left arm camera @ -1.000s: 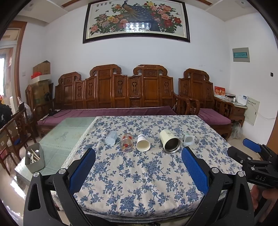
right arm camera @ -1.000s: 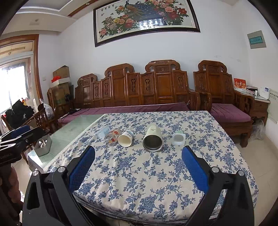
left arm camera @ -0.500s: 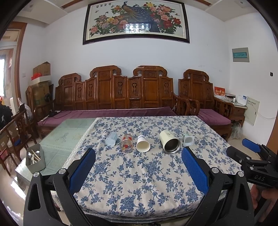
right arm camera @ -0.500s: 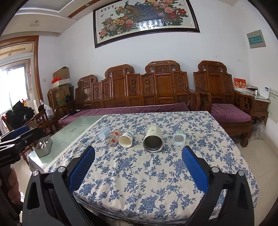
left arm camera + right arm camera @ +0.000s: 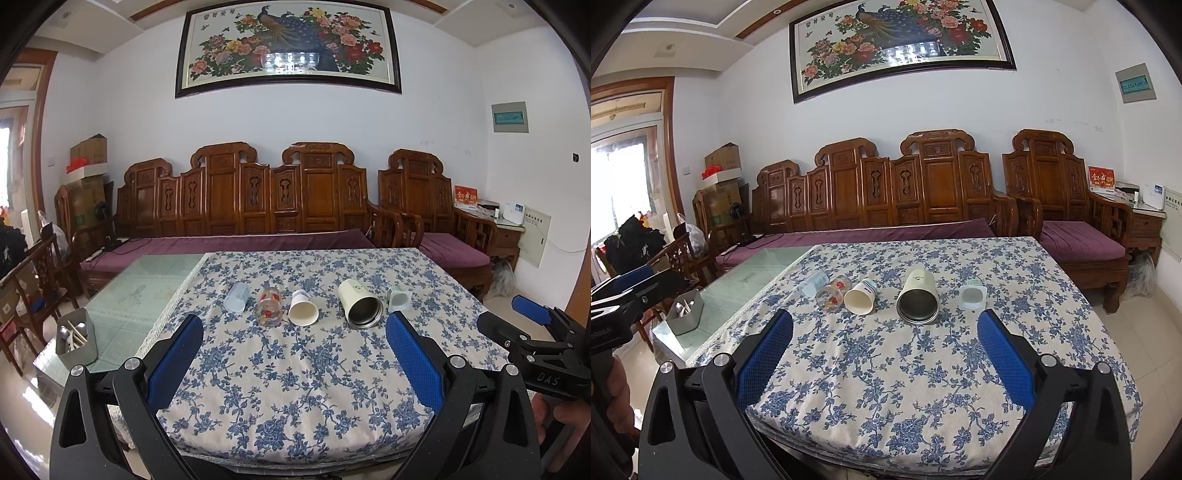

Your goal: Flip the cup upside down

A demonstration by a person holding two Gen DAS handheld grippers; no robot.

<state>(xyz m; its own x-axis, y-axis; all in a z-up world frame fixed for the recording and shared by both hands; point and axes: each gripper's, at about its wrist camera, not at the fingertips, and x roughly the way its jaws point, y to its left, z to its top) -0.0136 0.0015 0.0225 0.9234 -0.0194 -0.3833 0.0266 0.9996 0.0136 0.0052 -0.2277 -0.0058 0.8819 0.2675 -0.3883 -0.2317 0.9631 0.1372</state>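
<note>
Blue-flowered cloth (image 5: 295, 373) covers most of the worktop (image 5: 147, 288), whose bare green glass shows along its left side. Five vessels lie in a loose row across the cloth's middle, all on their sides, nearer the far edge than the near one. From the left: a pale blue cup (image 5: 236, 298), a glass (image 5: 269, 307) printed with red flowers just beside it, a paper cup (image 5: 303, 308) with its mouth toward the near edge, a cream tumbler (image 5: 360, 303) with a dark steel interior, and a small pale cup (image 5: 399, 299) just beside the tumbler. In the right wrist view the same row reads pale blue cup (image 5: 813, 283), glass (image 5: 834, 293), paper cup (image 5: 860, 296), tumbler (image 5: 918, 297) and small cup (image 5: 973, 297).

A grey holder (image 5: 76, 341) with utensils stands on the glass near the worktop's front left corner.

The left claw (image 5: 293, 360) hangs over the near edge with its blue pads spread wide and nothing between them. The right claw (image 5: 884, 360) is likewise spread wide and empty above the near edge, well apart from every cup. Each claw shows at the other view's margin: the right claw (image 5: 532, 325) beside the worktop's right side, the left claw (image 5: 624, 295) off its left side.

Behind the worktop stands a carved wooden bench (image 5: 258, 206) with purple cushions, and a peacock painting (image 5: 288, 48) hangs on the wall above.
</note>
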